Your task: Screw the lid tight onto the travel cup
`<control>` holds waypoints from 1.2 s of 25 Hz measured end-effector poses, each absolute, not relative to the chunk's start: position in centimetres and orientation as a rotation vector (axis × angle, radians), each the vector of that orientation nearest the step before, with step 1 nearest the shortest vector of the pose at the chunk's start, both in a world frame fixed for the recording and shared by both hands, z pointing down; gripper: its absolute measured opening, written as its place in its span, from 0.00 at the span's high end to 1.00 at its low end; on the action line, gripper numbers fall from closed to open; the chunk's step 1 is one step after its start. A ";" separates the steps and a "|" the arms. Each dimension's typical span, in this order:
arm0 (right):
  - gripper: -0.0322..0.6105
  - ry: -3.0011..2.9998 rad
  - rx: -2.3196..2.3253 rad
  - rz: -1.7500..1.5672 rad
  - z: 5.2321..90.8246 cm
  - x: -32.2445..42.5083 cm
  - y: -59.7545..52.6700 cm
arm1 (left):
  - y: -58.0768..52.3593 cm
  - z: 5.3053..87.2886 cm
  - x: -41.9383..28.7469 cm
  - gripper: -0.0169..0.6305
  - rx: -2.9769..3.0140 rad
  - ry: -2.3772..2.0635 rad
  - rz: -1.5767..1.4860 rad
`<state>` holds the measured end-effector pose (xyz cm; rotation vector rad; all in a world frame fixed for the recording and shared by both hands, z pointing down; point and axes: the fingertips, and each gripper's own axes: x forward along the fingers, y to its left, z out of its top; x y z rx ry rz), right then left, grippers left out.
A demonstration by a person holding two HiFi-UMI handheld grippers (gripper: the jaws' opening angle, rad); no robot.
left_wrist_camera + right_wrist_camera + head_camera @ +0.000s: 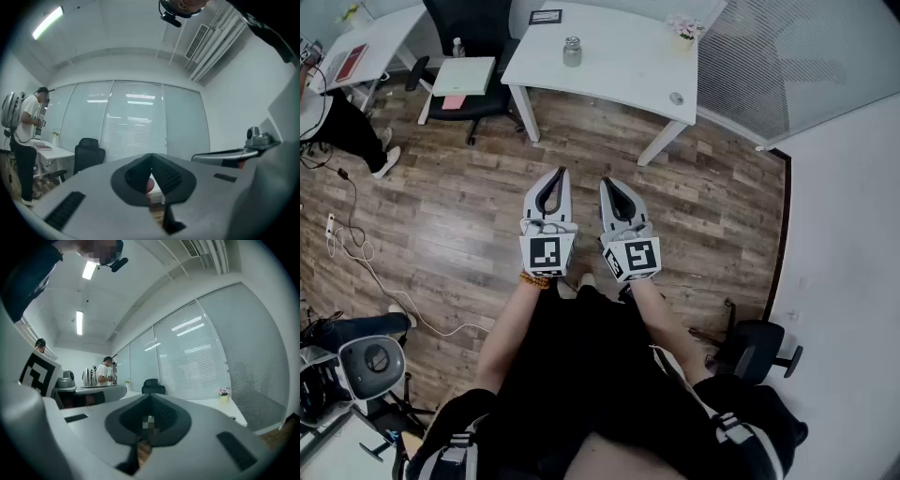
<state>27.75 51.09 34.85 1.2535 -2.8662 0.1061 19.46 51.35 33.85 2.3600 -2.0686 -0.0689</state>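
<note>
Grey jaws on my left gripper (555,180) and right gripper (610,186) are fully closed, gripping nothing. I see the cup (572,52) standing on the far table (623,58), well apart from both.

**One camera overhead, two riding level**

The head view looks steeply down from standing height onto the wooden floor (441,216). The left gripper (560,173) and right gripper (606,185) sit close below, and the white bench (619,56) lies farther off. Each gripper view looks level along its own jaws, very near them, toward the blinded glass wall (136,122). All three take in that wall and the black office chair (478,37).
</note>
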 end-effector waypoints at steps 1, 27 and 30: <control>0.96 -2.867 1.262 0.111 34.9 26.6 50.2 | 50.5 33.9 18.3 0.96 2.373 -2.072 -0.055; 0.95 -2.861 1.332 0.755 40.8 18.8 21.7 | 24.6 37.3 8.4 0.96 2.793 -1.731 0.156; 0.95 -2.863 1.261 0.710 41.3 18.8 17.0 | 21.3 38.1 10.4 0.95 2.886 -1.639 0.269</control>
